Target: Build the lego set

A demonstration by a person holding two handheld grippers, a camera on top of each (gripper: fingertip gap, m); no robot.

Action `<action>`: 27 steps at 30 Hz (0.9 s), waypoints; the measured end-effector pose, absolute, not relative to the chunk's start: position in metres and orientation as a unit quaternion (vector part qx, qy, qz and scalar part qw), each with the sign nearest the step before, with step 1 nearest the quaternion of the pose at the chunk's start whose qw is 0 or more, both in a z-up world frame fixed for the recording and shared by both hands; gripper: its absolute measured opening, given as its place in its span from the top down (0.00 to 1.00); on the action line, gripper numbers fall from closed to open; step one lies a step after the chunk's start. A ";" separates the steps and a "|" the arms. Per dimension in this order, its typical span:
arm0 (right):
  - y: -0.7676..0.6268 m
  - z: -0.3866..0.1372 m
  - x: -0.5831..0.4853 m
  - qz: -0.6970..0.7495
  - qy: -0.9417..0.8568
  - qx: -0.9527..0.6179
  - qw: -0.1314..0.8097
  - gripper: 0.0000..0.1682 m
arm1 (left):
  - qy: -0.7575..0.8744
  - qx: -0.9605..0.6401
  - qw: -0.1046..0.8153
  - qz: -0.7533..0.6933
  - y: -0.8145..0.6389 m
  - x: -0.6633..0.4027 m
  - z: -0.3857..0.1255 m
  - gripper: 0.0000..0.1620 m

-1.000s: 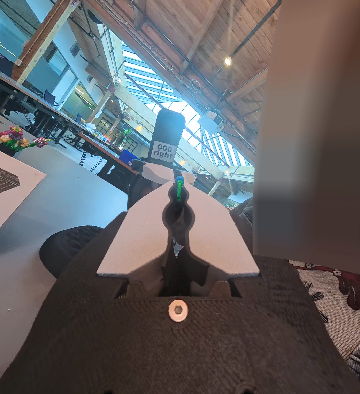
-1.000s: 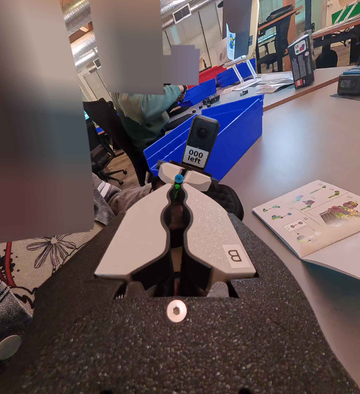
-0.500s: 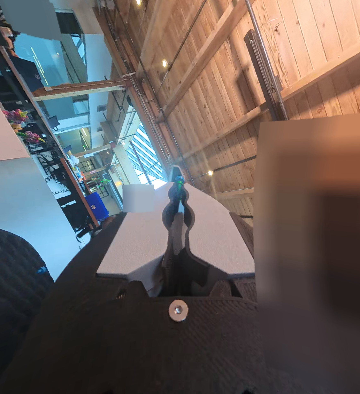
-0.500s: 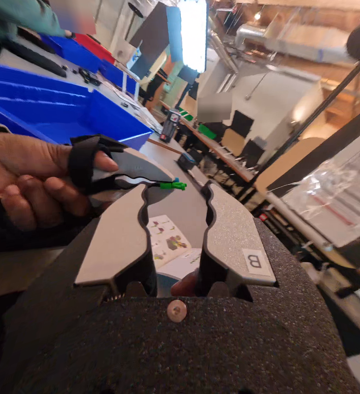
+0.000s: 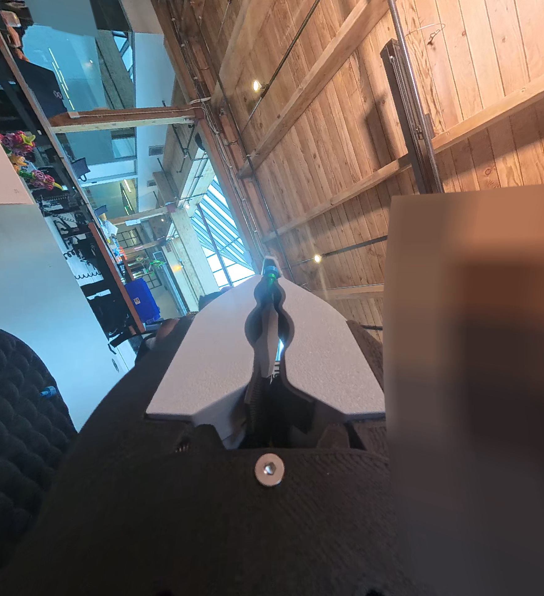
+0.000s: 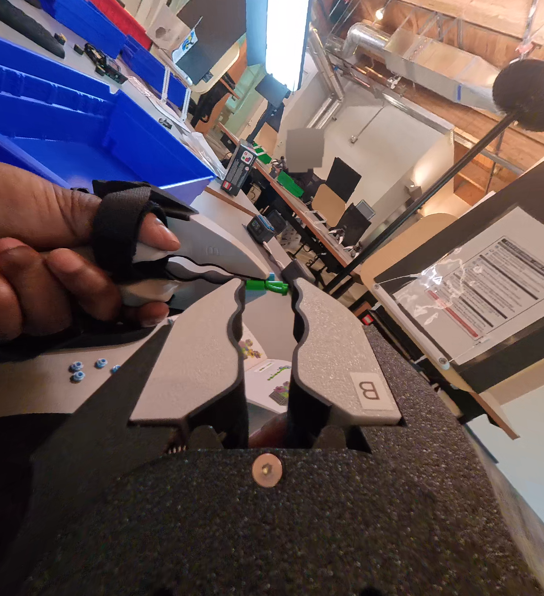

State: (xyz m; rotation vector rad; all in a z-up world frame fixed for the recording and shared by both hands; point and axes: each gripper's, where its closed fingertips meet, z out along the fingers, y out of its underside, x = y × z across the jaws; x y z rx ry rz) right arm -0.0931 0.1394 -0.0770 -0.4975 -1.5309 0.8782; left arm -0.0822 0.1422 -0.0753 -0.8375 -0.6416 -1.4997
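While our right gripper (image 6: 266, 287), with its grey plastic fingers (image 6: 196, 354) on a black grainy body, stands open with a wide gap and holds nothing, we keep its tips on both sides of the small green lego stem (image 6: 266, 286). This stem lies sideways in the gap, and we cannot tell if it touches the right finger tip. One end of it, together with a small blue lego piece (image 6: 271, 276), is pinched in the tips of our left gripper (image 6: 257, 275), which comes in from the left and is squeezed by a bare hand (image 6: 38, 251) with a black strap around one finger.

In the left wrist view, our left gripper (image 5: 270, 280) has its grey fingers pressed together, and the green stem (image 5: 270, 280) sticks out at the very tip, pointing up toward the wooden plank ceiling (image 5: 393, 129).

Below the grippers, on the grey table (image 6: 22, 393), we see three small blue round lego pieces (image 6: 85, 369) close together, and an open instruction booklet (image 6: 264, 380) shows through the gap of the right fingers. Farther on the table stand big blue plastic bins (image 6: 86, 129) and a dark lego box (image 6: 240, 171). In the left wrist view, a built bunch of colourful lego flowers (image 5: 25, 158) stands far at the left edge.
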 end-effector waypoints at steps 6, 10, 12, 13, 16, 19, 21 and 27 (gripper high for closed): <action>0.140 -0.079 -0.092 0.384 -0.670 -0.212 0.600 0.86 | -0.277 -0.371 0.609 -0.644 0.143 -0.081 -0.077 0.97; 0.139 -0.081 -0.093 0.377 -0.676 -0.206 0.599 0.86 | -0.279 -0.375 0.611 -0.639 0.142 -0.081 -0.079 0.97; 0.139 -0.082 -0.092 0.376 -0.678 -0.202 0.598 0.86 | -0.276 -0.381 0.611 -0.637 0.142 -0.081 -0.080 0.97; 0.139 -0.082 -0.092 0.380 -0.679 -0.201 0.595 0.86 | -0.273 -0.387 0.611 -0.635 0.142 -0.081 -0.081 0.97; 0.138 -0.082 -0.089 0.393 -0.680 -0.195 0.587 0.86 | -0.232 -0.426 0.612 -0.625 0.140 -0.077 -0.079 0.96; 0.137 -0.084 -0.085 0.406 -0.686 -0.186 0.574 0.86 | -0.160 -0.480 0.601 -0.618 0.133 -0.070 -0.075 0.90; 0.134 -0.087 -0.081 0.415 -0.695 -0.177 0.559 0.86 | -0.116 -0.533 0.594 -0.591 0.131 -0.065 -0.081 0.86; 0.126 -0.087 -0.068 0.436 -0.723 -0.119 0.522 0.87 | -0.031 -0.604 0.548 -0.578 0.126 -0.050 -0.085 0.89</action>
